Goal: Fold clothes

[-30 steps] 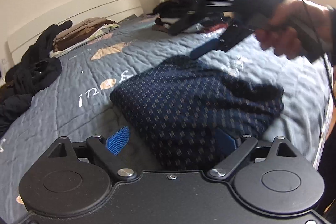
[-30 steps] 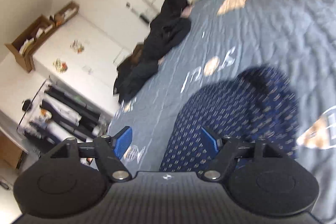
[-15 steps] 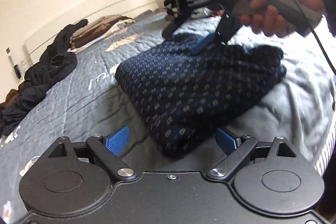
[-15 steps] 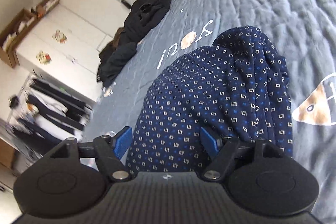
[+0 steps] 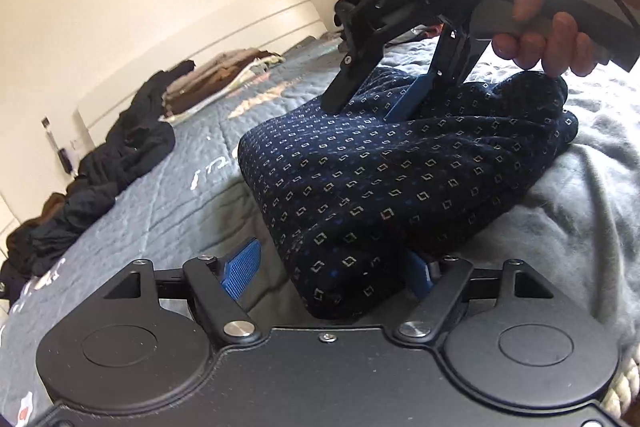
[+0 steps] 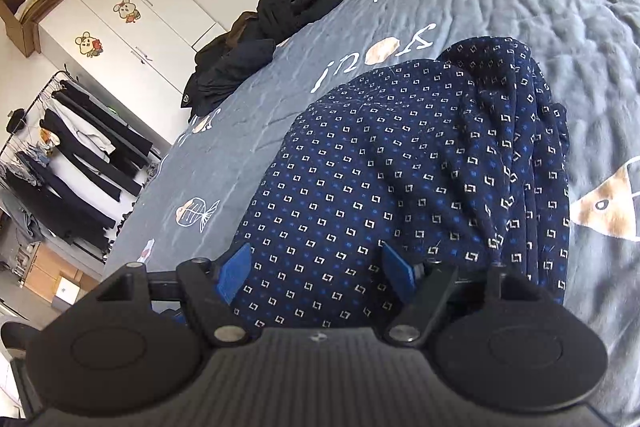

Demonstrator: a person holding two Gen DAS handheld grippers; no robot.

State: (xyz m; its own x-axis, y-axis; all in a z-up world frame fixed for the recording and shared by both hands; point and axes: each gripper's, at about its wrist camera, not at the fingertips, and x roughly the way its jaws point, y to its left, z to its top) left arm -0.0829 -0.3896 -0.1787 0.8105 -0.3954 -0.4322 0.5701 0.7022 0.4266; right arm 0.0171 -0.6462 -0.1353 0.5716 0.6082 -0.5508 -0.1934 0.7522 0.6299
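A bedroom: a bed [image 5: 168,195] under a grey quilted cover printed with fish and lettering fills both views, with a dark heap of clothes [image 5: 120,155] and a stack of folded garments [image 5: 216,83] along the wall side. In the middle of the bed lies the navy patterned garment [image 5: 400,179], already bundled into a thick, roughly folded packet. Compared with a second ago both grippers have sunk toward it and now sit much closer, so the garment fills far more of each view. The left gripper [image 5: 336,277] has come up against the packet's near corner; its jaws are closing, with that corner between the blue pads, though no firm pinch shows yet. The right gripper [image 6: 316,273] stands apart, its fingers straddling the cloth at the far edge without visibly pressing it. This looks like the start of a two-handed grasp, either to make another fold or to lift the packet away. The left view alone shows the right gripper from outside, tilted down onto the garment with the person's hand [image 5: 560,27] round its handle and a cable trailing off. The right view alone shows the white wardrobe [image 6: 132,39] with cartoon stickers and the clothes rack [image 6: 60,163].
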